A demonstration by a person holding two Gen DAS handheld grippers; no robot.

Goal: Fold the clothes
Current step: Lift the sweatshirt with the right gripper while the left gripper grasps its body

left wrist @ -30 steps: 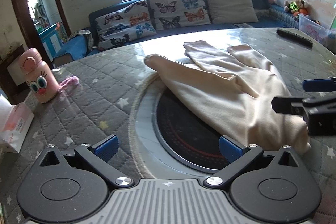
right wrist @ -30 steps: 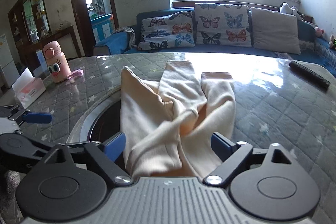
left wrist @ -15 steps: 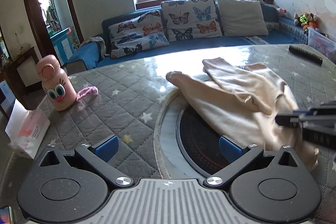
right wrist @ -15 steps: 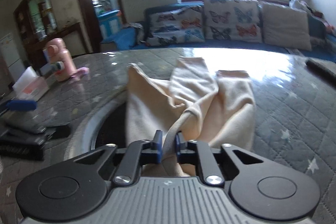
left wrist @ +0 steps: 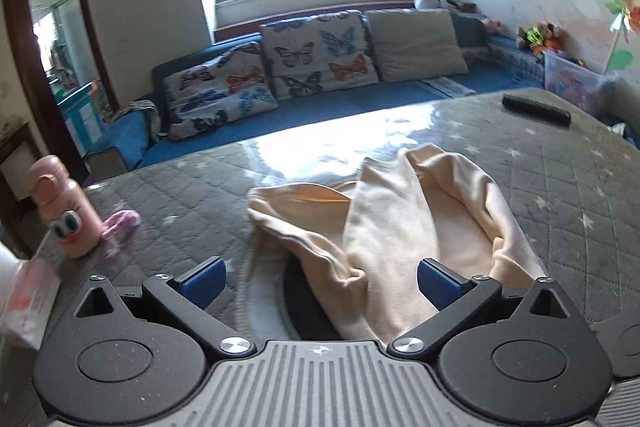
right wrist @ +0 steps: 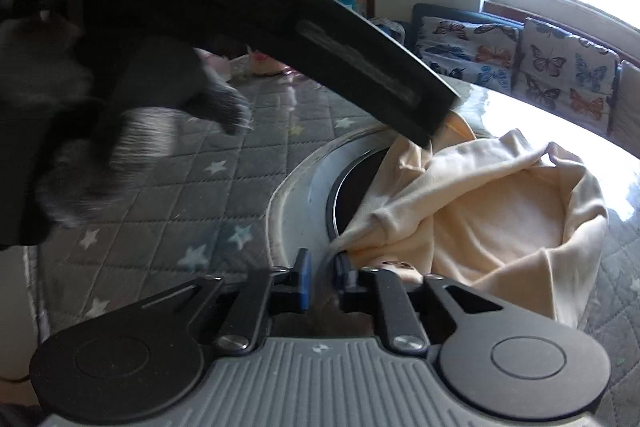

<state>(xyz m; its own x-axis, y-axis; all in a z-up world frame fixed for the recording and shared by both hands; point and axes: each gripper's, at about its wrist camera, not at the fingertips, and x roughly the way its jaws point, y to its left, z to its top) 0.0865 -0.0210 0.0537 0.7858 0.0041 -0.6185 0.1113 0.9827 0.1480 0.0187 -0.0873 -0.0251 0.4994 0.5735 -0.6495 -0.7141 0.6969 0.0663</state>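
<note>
A cream garment (left wrist: pixel 404 227) lies bunched on the grey quilted table (left wrist: pixel 192 195), partly over a round dark inset (left wrist: pixel 304 311). My left gripper (left wrist: pixel 320 277) is open, its blue pads on either side of the garment's near fold, holding nothing. In the right wrist view my right gripper (right wrist: pixel 322 279) is shut on a pulled-up edge of the cream garment (right wrist: pixel 500 211). A black tool body and a gloved hand (right wrist: pixel 160 39) fill the upper left of that view and hide the table behind.
A pink cartoon bottle (left wrist: pixel 64 203), a pink cloth scrap (left wrist: pixel 120 223) and a tissue pack (left wrist: pixel 24 291) stand at the table's left. A black remote (left wrist: pixel 536 109) lies far right. A blue sofa with butterfly cushions (left wrist: pixel 304 59) is behind.
My right gripper closed on the garment's edge and swung left, dragging the cloth into a bunch. My left gripper moved in over the garment's near fold and stayed open.
</note>
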